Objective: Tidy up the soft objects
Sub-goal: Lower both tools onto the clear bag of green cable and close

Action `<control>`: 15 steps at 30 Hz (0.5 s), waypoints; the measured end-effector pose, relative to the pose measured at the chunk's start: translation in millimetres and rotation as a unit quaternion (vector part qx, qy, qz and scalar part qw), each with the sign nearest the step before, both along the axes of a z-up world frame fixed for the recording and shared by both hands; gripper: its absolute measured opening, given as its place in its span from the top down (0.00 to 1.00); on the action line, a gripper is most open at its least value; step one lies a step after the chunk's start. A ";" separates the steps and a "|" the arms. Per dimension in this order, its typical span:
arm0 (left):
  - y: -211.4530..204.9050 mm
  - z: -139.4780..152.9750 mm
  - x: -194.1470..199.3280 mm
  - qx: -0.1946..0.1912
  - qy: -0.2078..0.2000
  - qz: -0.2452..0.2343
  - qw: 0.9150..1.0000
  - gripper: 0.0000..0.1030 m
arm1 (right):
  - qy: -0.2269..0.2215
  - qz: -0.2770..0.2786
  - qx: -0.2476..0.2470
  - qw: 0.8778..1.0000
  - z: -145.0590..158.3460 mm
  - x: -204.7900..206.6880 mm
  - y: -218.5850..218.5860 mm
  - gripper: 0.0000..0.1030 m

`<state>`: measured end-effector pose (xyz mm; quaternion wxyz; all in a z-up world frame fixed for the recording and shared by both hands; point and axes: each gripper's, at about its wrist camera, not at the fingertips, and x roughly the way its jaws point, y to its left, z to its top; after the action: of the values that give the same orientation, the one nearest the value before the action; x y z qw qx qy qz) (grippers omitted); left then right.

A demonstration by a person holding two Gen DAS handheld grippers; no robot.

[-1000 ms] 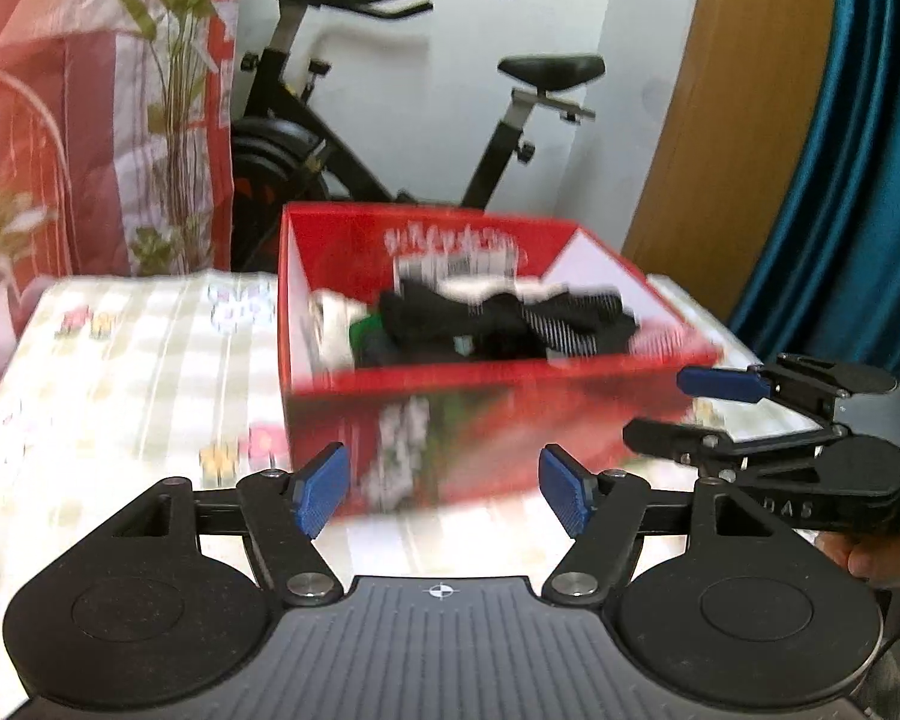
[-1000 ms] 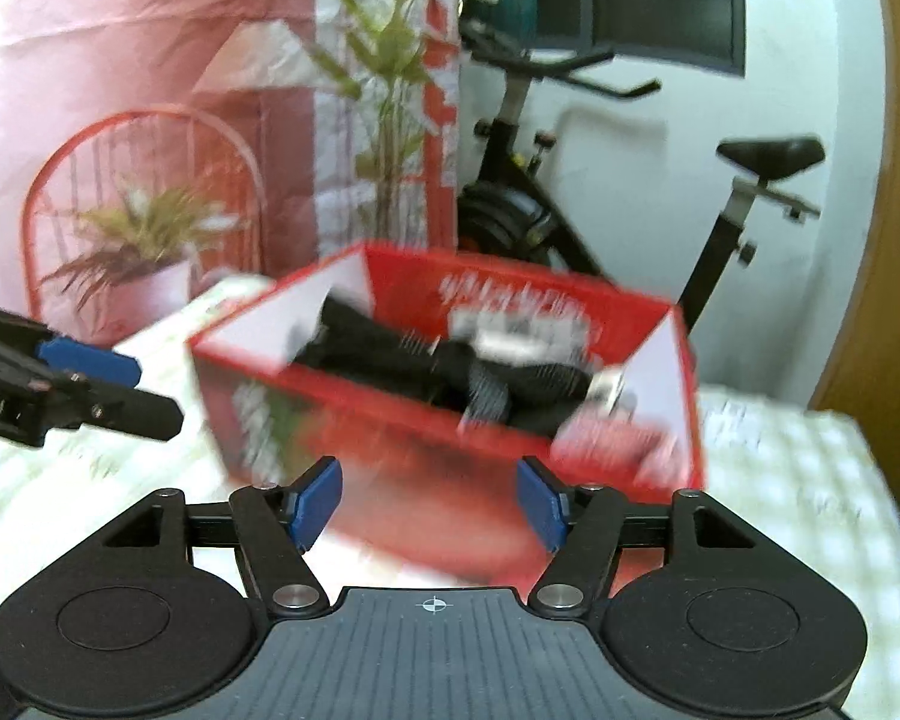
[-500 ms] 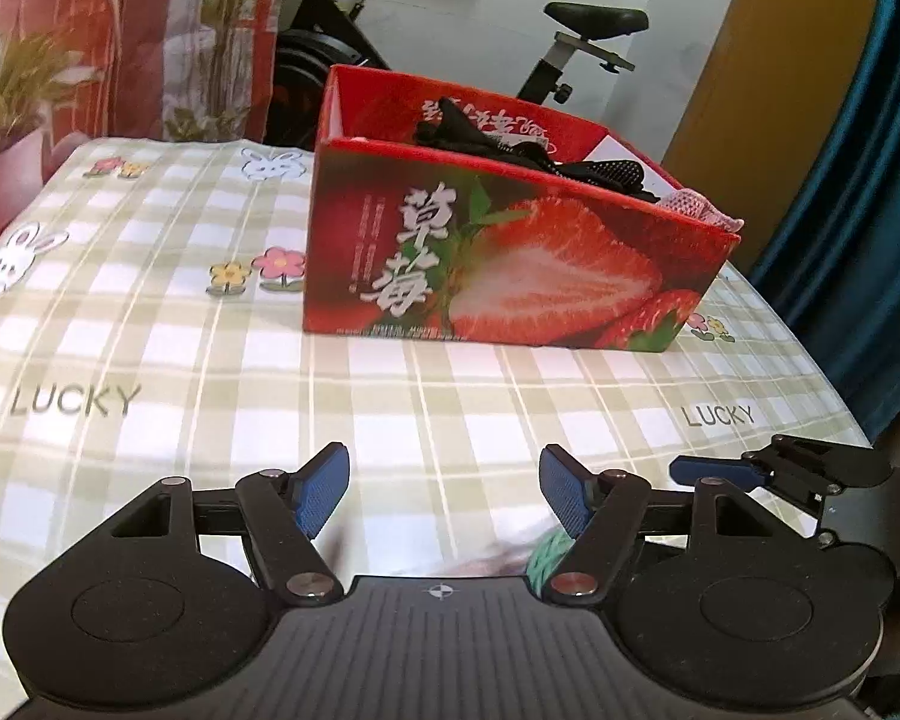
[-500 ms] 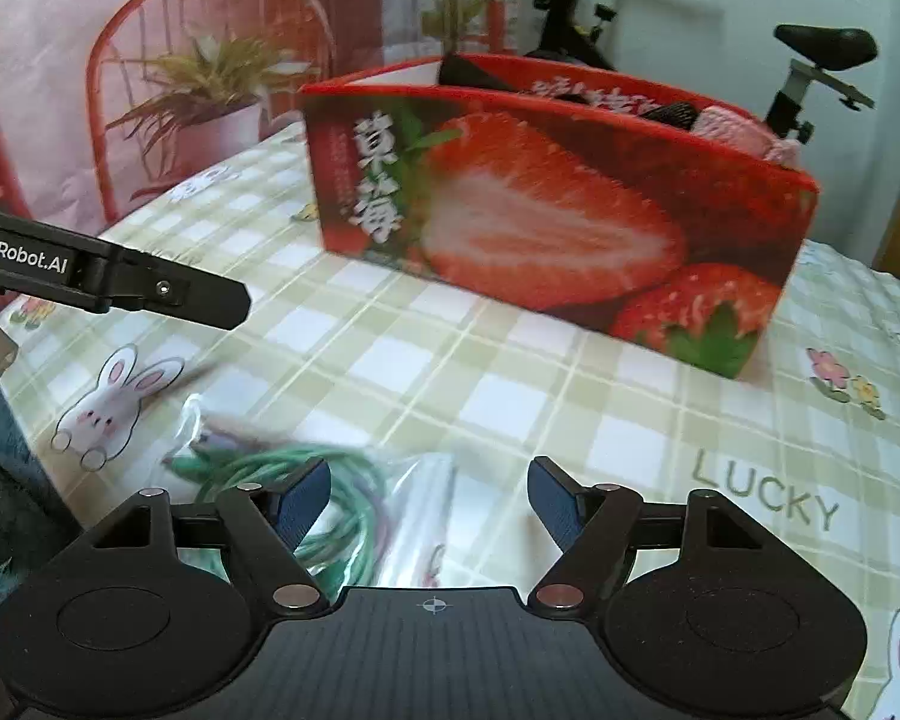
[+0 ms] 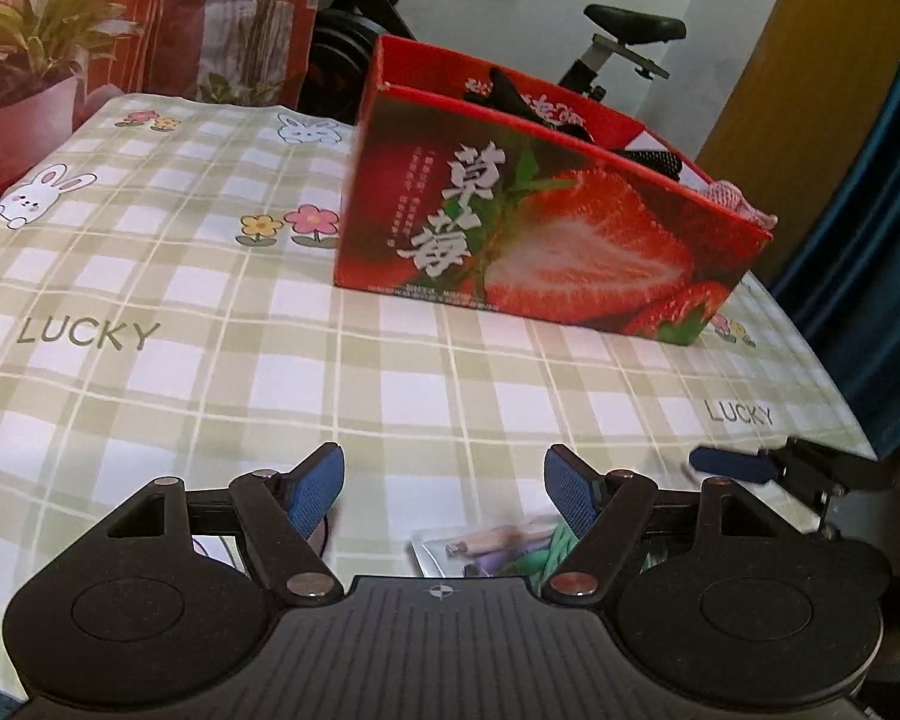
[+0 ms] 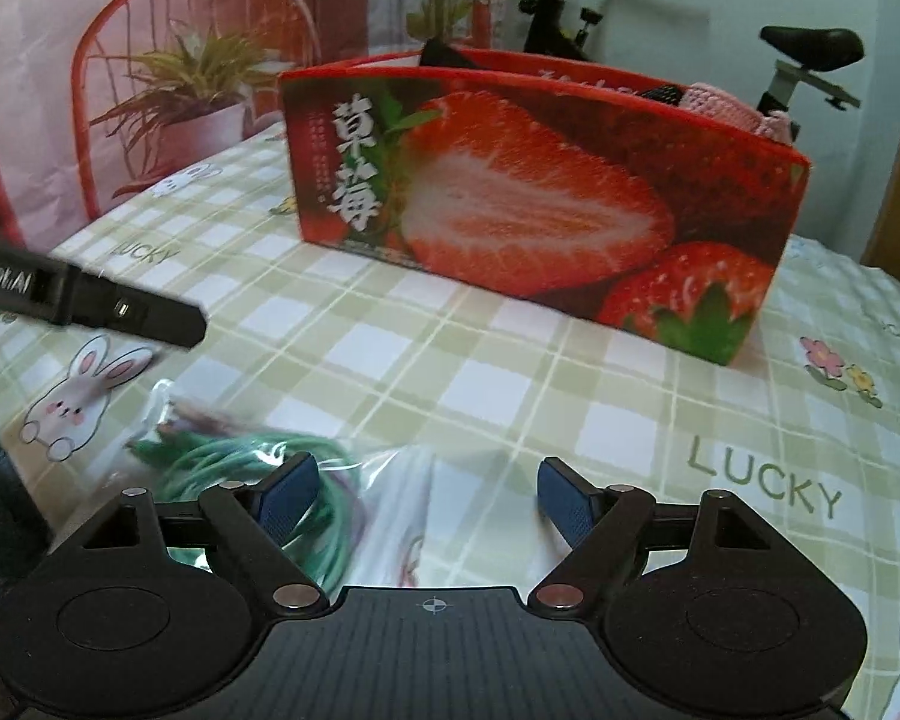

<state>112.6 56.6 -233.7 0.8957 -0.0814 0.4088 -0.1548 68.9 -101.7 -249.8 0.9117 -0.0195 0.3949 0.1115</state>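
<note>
A red strawberry-print box (image 5: 546,234) stands on the checked tablecloth; it also shows in the right wrist view (image 6: 540,198). Black fabric (image 5: 510,96) and a pink knit item (image 5: 741,201) stick out of its top. A clear plastic bag with green cord (image 6: 258,468) lies at the table's near edge, partly under my right gripper; it shows in the left wrist view (image 5: 498,546) too. My left gripper (image 5: 444,486) is open and empty above the near table. My right gripper (image 6: 426,498) is open and empty just over the bag.
The checked tablecloth (image 5: 210,312) with rabbits and "LUCKY" print covers the table. A potted plant (image 6: 198,96) and red wire chair (image 6: 192,30) stand at the left. An exercise bike (image 5: 570,30) stands behind the box. A blue curtain (image 5: 870,240) hangs at the right.
Both grippers have drawn back and down from above the box to the table's near edge. The bag with green cord has come into view under them.
</note>
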 end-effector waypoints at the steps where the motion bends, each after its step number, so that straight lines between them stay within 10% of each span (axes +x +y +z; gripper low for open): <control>1: -0.7 -1.0 0.1 0.000 0.001 -0.002 1.000 0.26 | -0.003 -0.003 -0.001 1.000 -0.5 0.3 -0.9 0.26; 15: -1.8 -8.5 -5.9 -0.026 0.031 -0.029 0.999 0.28 | 0.011 -0.108 0.001 0.994 -4.7 3.6 -31.0 0.43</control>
<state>106.7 54.7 -242.1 0.8752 -0.0981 0.4346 -0.1885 72.4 -132.7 -254.5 0.9141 0.0254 0.4045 0.0134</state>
